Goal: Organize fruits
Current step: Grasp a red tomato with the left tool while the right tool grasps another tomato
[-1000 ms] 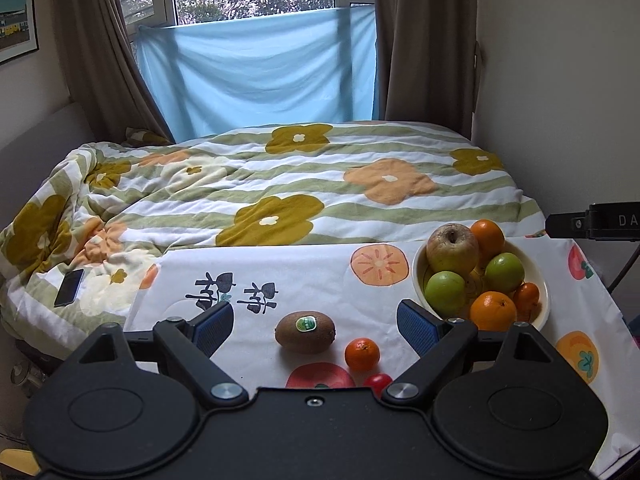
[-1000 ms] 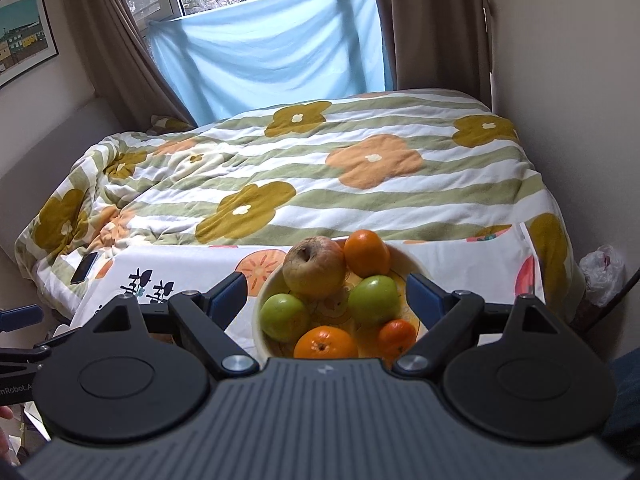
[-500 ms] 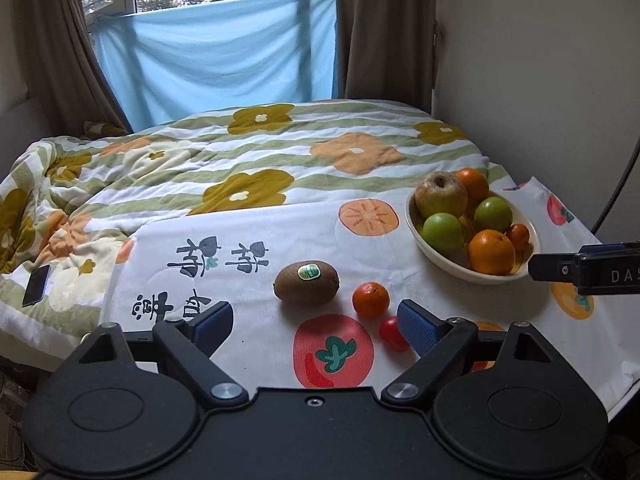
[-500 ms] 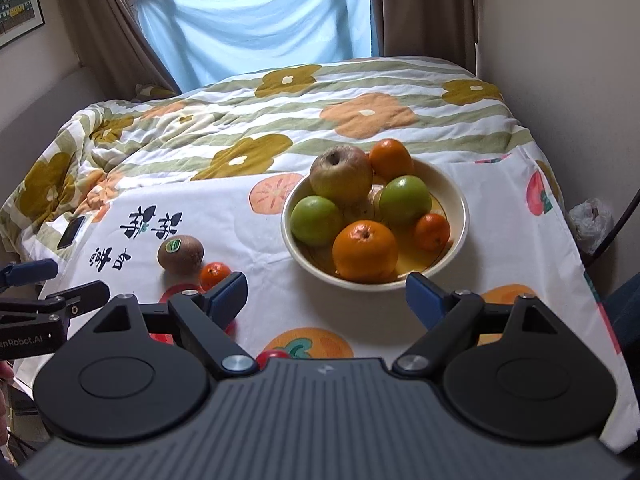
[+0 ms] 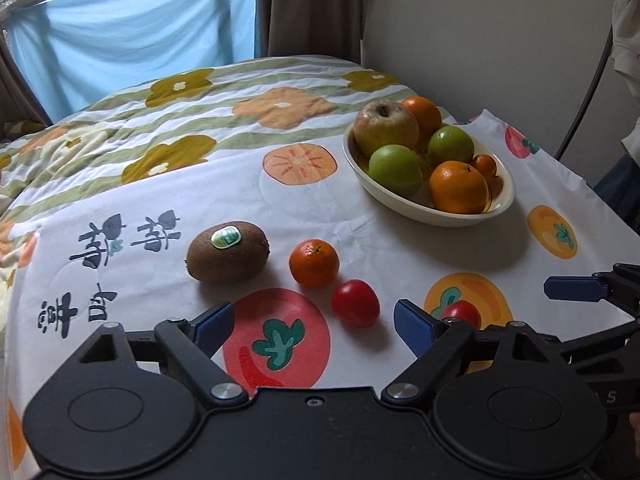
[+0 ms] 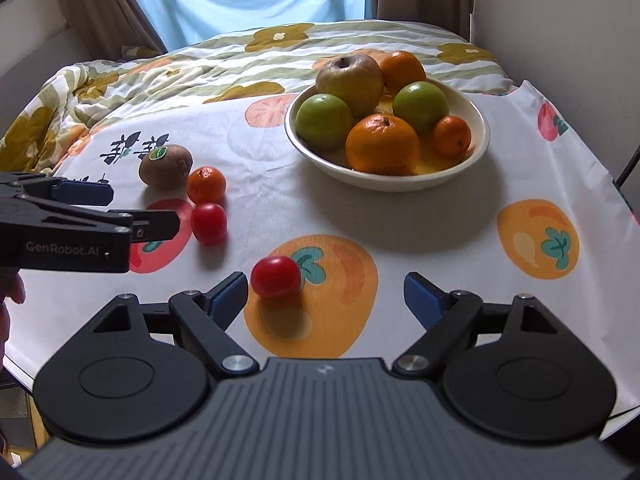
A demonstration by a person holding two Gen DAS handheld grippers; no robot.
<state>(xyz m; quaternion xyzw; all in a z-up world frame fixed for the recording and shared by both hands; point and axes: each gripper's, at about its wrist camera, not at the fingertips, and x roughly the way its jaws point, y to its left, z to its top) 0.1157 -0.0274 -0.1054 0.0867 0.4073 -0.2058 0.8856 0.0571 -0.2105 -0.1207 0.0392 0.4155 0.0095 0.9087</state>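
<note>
- bowl (image 6: 476,152) is the landmark: a cream bowl on the cloth-covered counter (image 6: 460,248), piled with a brownish apple (image 6: 352,76), two green apples, oranges and a small mandarin.
- kiwi (image 5: 227,252) with a green sticker lies well to the left of the bowl, with a loose mandarin (image 5: 314,262) just beside it on the bowl's side.
- first tomato (image 5: 355,303) sits just in front of that mandarin, nearer the cameras than the bowl.
- second tomato (image 6: 276,276) rests on an orange fruit print in front of the bowl, apart from the first.
- left gripper (image 5: 314,324): fingers released and closing, nothing pressed; the first tomato lies ahead, roughly between the tips.
- right gripper (image 6: 326,294): fingers spread and closing, empty; the second tomato is just beside the left fingertip (image 6: 230,292), possibly not touching.
- patterned bed quilt (image 6: 240,60) lies beyond the bowl.
</note>
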